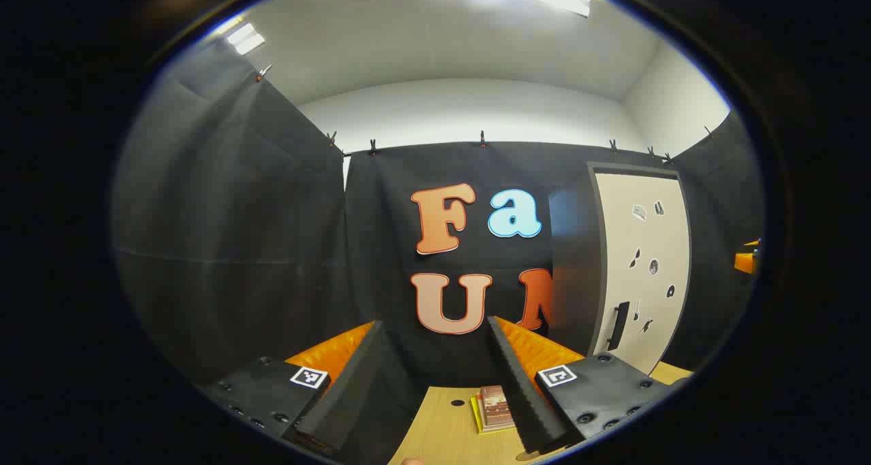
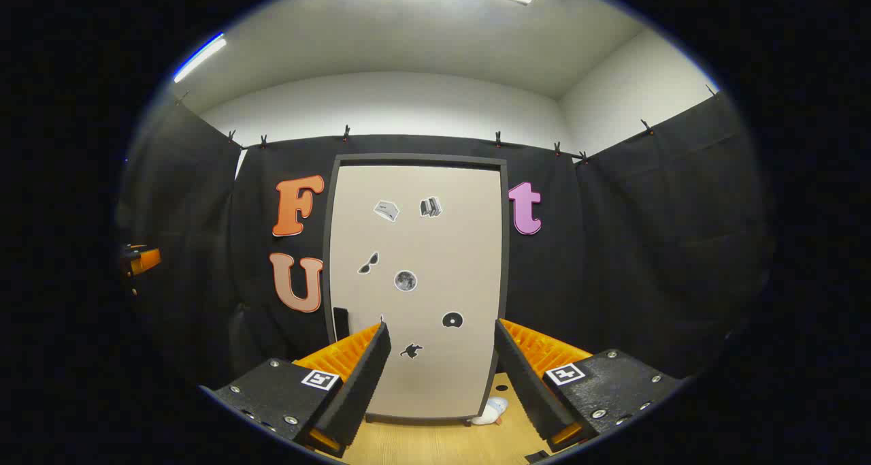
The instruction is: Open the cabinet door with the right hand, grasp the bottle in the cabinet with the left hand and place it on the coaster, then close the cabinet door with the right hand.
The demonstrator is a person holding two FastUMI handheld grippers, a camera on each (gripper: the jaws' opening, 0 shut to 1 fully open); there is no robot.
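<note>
Right tool (image 2: pixel 442 376): fingers are being held wide apart, nothing between them. It is being aimed squarely at the tall beige cabinet door (image 2: pixel 416 288) with its dark frame and small stickers; the door is judged closed, standing on the light wooden tabletop (image 2: pixel 435 444). The dark vertical handle (image 2: pixel 341 323) is being seen at the door's left edge, just above the tool's left finger and partly hidden by it.

Left tool (image 1: pixel 435 376): fingers likewise spread wide and empty, being pointed at the booth wall, with the cabinet off to its right. In this view the handle (image 1: pixel 618 325) is being shown more fully. A small stack of books (image 1: pixel 493 409) is lying on the tabletop between the fingers, further off.

The bottle is judged to be inside the closed cabinet, so its position cannot be told. No coaster is being identified with confidence. A small white object (image 2: pixel 491 410) is lying at the door's lower right corner; what it is cannot be told.

Risks being noted:
- The handle is slim and close to the frame; a finger could be jammed against the frame or slip off.
- Pulling off-axis could shift the whole cabinet.
- The door's swing could meet the left tool.
</note>
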